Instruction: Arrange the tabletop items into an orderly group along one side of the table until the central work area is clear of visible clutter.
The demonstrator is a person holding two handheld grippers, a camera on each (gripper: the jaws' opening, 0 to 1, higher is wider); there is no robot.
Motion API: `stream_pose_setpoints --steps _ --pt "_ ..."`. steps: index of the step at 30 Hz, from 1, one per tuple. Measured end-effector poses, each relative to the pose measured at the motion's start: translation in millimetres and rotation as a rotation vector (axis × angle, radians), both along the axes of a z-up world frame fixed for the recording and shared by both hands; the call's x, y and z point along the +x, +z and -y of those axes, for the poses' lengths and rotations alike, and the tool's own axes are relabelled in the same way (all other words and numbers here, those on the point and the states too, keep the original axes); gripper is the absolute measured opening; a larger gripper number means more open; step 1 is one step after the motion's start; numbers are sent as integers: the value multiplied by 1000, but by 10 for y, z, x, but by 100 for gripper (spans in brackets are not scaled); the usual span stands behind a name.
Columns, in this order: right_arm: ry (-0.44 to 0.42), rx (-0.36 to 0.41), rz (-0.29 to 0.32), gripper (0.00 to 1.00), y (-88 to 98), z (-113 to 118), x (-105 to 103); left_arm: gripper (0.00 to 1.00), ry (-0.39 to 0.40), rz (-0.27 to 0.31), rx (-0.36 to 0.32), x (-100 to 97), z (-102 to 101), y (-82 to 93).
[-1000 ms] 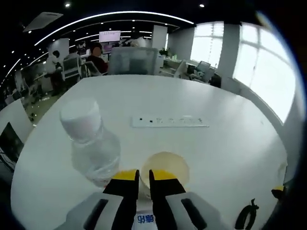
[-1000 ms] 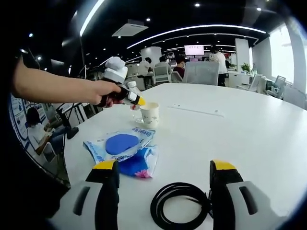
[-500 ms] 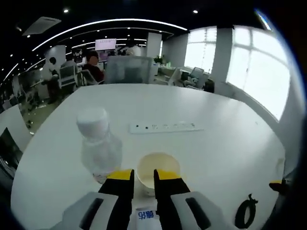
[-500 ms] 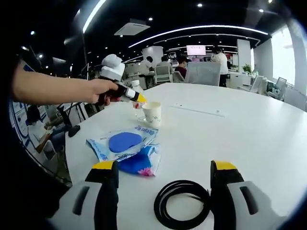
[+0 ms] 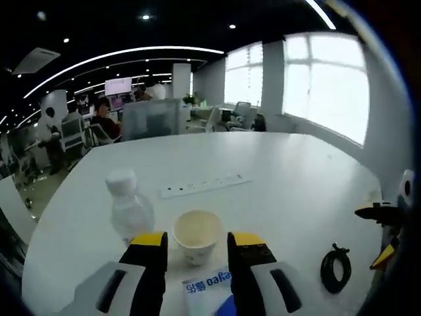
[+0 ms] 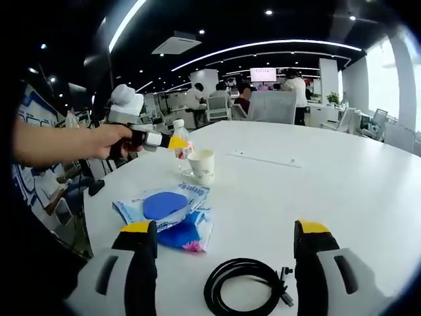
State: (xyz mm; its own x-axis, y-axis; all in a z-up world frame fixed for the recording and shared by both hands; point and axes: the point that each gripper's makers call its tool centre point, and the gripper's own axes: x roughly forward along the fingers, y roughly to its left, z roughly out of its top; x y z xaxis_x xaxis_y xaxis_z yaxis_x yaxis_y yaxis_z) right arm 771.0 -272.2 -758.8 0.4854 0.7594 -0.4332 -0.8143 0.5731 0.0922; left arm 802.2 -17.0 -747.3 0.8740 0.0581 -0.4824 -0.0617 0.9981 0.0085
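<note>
Two grippers at work over one white desk (image 5: pixel 296 171). Left gripper (image 5: pixel 196 238) raised just short of a paper cup (image 5: pixel 196 234), jaws spread wider than the cup and touching nothing, holding nothing; cup upright on the desk between the yellow tips as seen from the left gripper view, probably just set down or about to be taken, cannot tell which. Water bottle (image 5: pixel 129 209) upright just beside the cup on its left, the two near enough to count as a pair. Blue-and-white packet (image 5: pixel 212 293) flat on the desk directly under the left jaws, close to the cup. Seen from the right gripper view: left gripper (image 6: pixel 172 141) held by a hand (image 6: pixel 108 140), cup (image 6: pixel 200 165) and bottle (image 6: pixel 181 146) close together near the desk's edge, two packets (image 6: pixel 168 212) overlapping a little nearer. Likely reason for this clustering: items gathered along one side, middle of the desk left bare apart from a power strip (image 5: pixel 202 185) lying flat. Right gripper (image 6: pixel 220 232) low over the desk, jaws wide apart, empty, framing a coiled black cable (image 6: pixel 243 288) between them without touching it. Cable well apart from the cup group, so apparently next in line for moving over.
</note>
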Motion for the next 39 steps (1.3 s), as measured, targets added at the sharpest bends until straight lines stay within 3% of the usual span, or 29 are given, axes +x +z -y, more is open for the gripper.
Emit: stream_pose_setpoints --steps 6,15,25,31,39 --pt "8 -3 6 88 -2 -29 32 43 -57 10 15 -152 15 26" --pt "37 9 -16 97 -12 -137 47 54 -110 23 29 -542 216 105" --pt "109 66 -28 97 -5 -339 31 62 -51 -13 -8 -1006 340 18" --pt "165 43 -49 96 -90 -502 39 66 -49 -36 3 -1205 425 -64" --pt "250 27 -53 88 -185 -728 71 75 -22 -56 -9 -1398 607 -113"
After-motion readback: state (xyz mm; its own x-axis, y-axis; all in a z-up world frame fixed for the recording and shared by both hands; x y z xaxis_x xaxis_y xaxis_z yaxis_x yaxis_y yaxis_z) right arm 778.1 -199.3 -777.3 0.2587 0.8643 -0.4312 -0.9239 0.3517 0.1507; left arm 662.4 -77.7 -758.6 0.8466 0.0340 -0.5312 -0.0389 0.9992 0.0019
